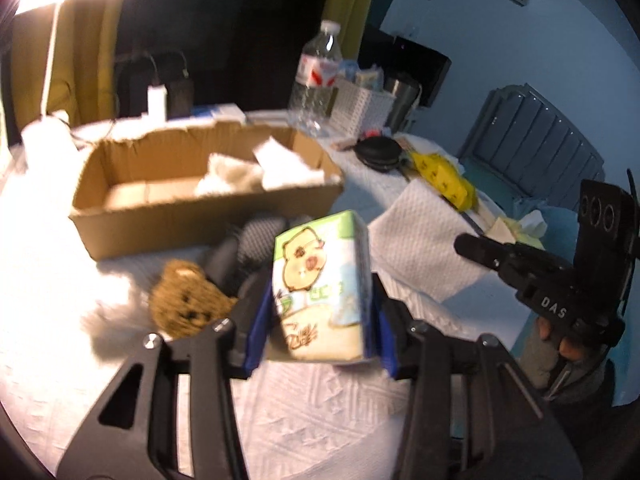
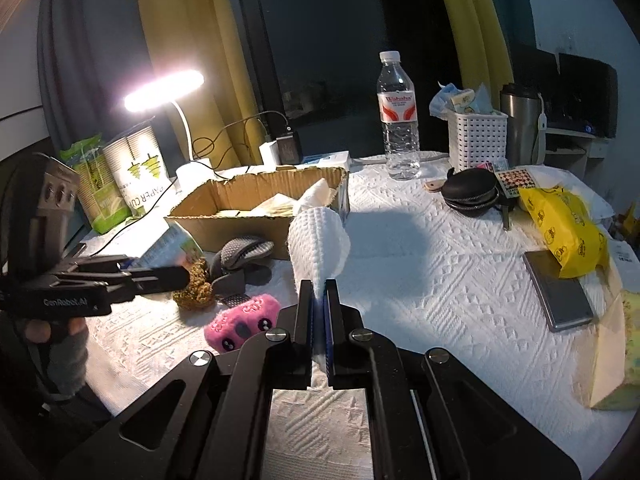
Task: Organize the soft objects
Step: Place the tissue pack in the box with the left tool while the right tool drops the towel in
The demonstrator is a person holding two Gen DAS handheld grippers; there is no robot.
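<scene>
Clamping the tissue pack (image 1: 320, 284) upright between its pads, the left gripper (image 1: 316, 320) holds it near the cardboard box (image 1: 168, 216), which lies ahead-left; the right gripper (image 2: 319, 312) pinches a paper towel (image 2: 318, 240), farther from the box.

Both wrist views look forward, close above the table, sharing the cardboard box (image 1: 192, 184)

— How many soft toys are seen?
— Two: one pink plush (image 2: 242, 322) and one brown plush (image 1: 190, 300).
— And boxes, bottles?
— One cardboard box (image 1: 200, 216), one water bottle (image 2: 398, 120) are counted.
</scene>
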